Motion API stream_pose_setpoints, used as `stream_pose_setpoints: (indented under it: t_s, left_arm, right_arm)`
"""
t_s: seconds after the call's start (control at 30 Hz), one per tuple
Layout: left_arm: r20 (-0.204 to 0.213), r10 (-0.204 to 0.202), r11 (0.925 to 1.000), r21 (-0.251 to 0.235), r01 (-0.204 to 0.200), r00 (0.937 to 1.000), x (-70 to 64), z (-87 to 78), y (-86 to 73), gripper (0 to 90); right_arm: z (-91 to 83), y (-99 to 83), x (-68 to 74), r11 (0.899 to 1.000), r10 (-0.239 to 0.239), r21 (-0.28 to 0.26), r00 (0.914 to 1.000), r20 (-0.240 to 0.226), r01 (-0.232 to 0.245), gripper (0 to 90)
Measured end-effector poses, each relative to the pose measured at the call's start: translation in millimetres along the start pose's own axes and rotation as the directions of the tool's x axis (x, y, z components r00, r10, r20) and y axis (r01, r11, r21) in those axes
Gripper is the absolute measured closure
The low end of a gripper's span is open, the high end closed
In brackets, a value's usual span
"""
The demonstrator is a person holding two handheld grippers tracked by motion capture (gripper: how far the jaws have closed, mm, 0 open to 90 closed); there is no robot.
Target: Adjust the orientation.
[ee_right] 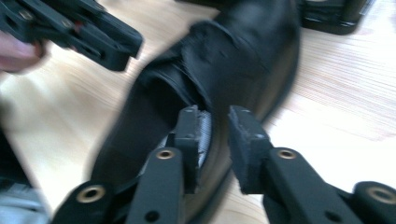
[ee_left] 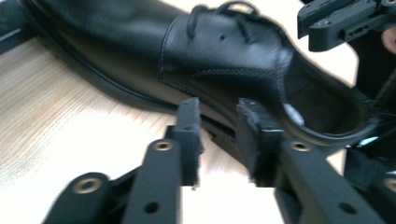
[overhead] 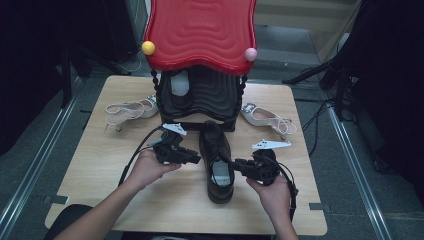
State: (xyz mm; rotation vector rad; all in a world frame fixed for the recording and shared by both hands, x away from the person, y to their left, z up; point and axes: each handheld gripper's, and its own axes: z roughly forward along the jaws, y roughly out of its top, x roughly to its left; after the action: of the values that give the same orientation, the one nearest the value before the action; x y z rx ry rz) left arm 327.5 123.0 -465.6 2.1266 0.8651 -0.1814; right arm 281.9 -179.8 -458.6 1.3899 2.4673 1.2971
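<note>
One black leather lace-up shoe [overhead: 216, 161] lies between two hand-held grippers on the light wooden table [overhead: 100, 165].

The shoe lies in the middle of the table with its toe pointing to 12 o'clock, toward one black tiered shoe rack [overhead: 200, 97] with a red wavy top [overhead: 200, 32]. The left gripper [overhead: 192, 159] is at the shoe's 9 o'clock, its jaws slightly apart and holding nothing, just beside the shoe's side near the sole. The right gripper [overhead: 235, 164] is at the shoe's 3 o'clock; in the right gripper view its jaws straddle the rim of the shoe's opening with a narrow gap, and I cannot tell if they pinch it. Two pale heeled sandals lie flat, one [overhead: 131, 111] at the rack's 9 o'clock and one [overhead: 267, 119] at its 3 o'clock. One white object [overhead: 180, 84] sits on a rack shelf.
</note>
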Motion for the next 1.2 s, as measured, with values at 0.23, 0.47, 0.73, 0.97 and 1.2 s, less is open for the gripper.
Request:
stream_pose_setpoints:
  t_s: [0.23, 0.47, 0.73, 0.97, 1.2]
  left_arm:
    - [-0.013, 0.026, 0.9981, -0.056, -0.027, 0.9996, -0.9, -29.8, 13.4, 69.8]
    - [-0.017, 0.038, 0.9949, -0.093, -0.039, 0.9991, 0.6, -58.3, 35.7, 77.9]
    - [-0.013, 0.040, 0.9946, -0.096, -0.041, 0.9991, 0.9, -77.8, 57.1, 88.6]
    - [-0.045, 0.064, 0.9945, -0.080, -0.068, 0.9969, -3.3, -82.4, 73.5, 89.8]
    - [-0.063, 0.070, 0.9924, -0.097, -0.076, 0.9955, -4.9, -95.1, 91.0, 89.7]
  right_arm:
    - [1.6, 12.2, 18.5, 0.998, 0.020, 0.064, 0.9991, -0.038, -0.017, 68.3]
    - [13.8, 20.1, 35.3, 0.992, 0.013, 0.125, 0.9988, -0.047, -0.008, 70.0]
    - [33.3, 24.5, 43.8, 0.979, 0.012, 0.205, 0.9987, -0.050, -0.001, 67.7]
    - [53.3, 27.6, 49.9, 0.964, 0.006, 0.268, 0.9994, -0.034, 0.003, 67.1]
    - [69.4, 30.9, 55.4, 0.951, 0.013, 0.309, 0.9999, -0.007, -0.010, 66.7]
